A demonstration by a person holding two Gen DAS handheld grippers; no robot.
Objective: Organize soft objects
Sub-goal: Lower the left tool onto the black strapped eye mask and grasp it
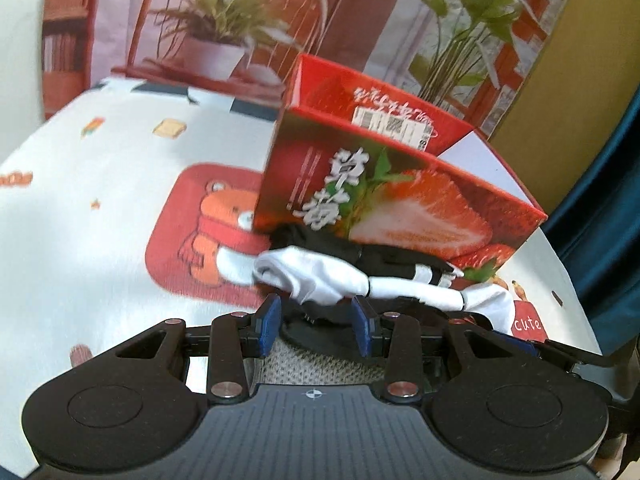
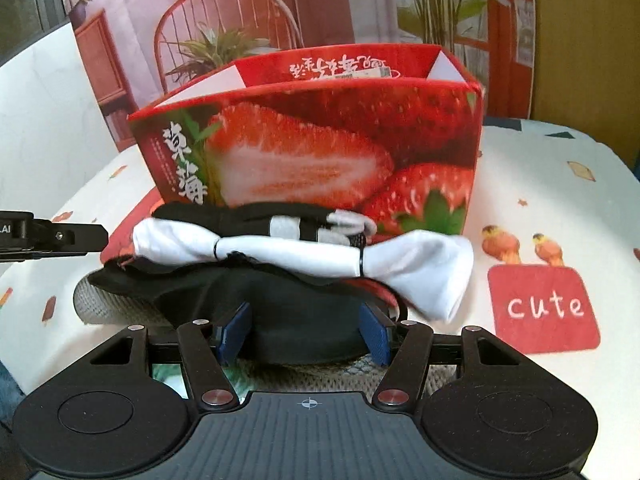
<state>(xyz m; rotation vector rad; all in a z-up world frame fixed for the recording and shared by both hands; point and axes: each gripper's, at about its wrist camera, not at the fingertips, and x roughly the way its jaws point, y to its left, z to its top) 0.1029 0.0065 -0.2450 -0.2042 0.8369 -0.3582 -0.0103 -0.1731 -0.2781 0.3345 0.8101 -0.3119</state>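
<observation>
Both grippers, L (image 1: 316, 326) & R (image 2: 306, 336), open by white roll (image 2: 304, 250) at strawberry box (image 2: 320, 136).

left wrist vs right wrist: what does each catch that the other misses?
Left wrist only: the bear print on the tablecloth and the shipping label on the box flap. Right wrist only: the two bird prints and the left gripper's tip at frame edge. Both: strawberry box, white tied bundle, black striped bundle, black cloth, grey knit piece.
</observation>
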